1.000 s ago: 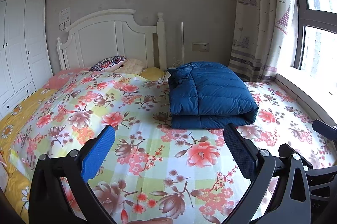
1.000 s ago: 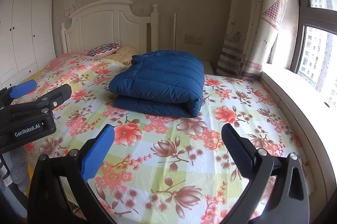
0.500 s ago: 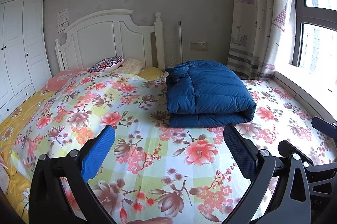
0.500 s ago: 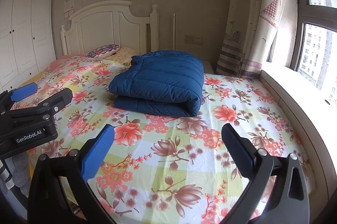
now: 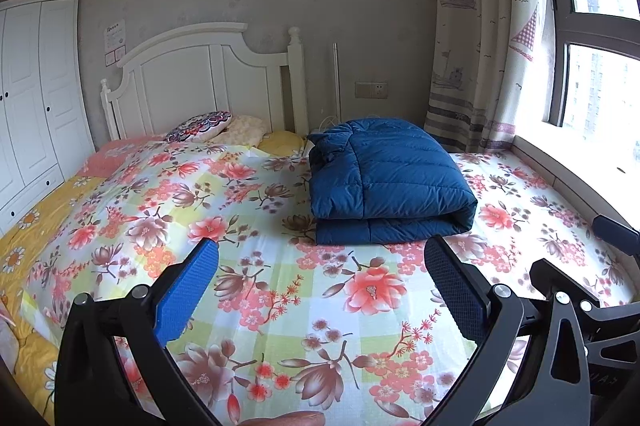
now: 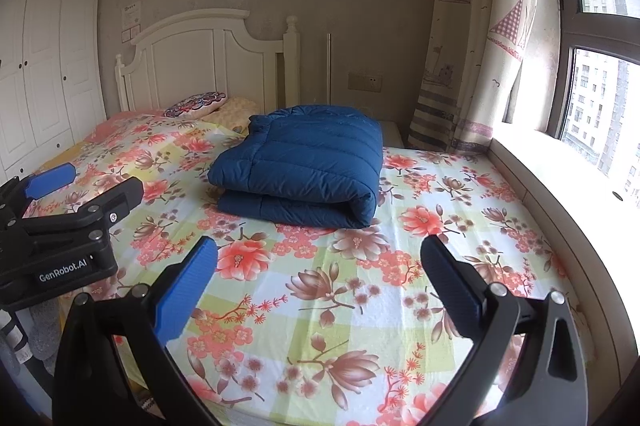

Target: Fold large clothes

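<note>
Both tools (image 5: 320, 258) (image 6: 318, 256) wide apart, empty

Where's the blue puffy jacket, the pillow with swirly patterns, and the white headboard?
blue puffy jacket (image 5: 392, 173), left wrist view, top quilted layer.
patterned pillow (image 5: 200, 119), left wrist view, its middle.
white headboard (image 6: 200, 65), right wrist view, centre panel.

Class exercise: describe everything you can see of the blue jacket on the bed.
The blue jacket is a puffy, quilted, dark blue garment that looks like smooth synthetic cloth. It is folded into a thick, roughly rectangular bundle, with a rounded fold on its window side. It lies flat on the flowered bedsheet, toward the headboard end. Nothing else touches it; both tongs are open and apart from it.
</note>
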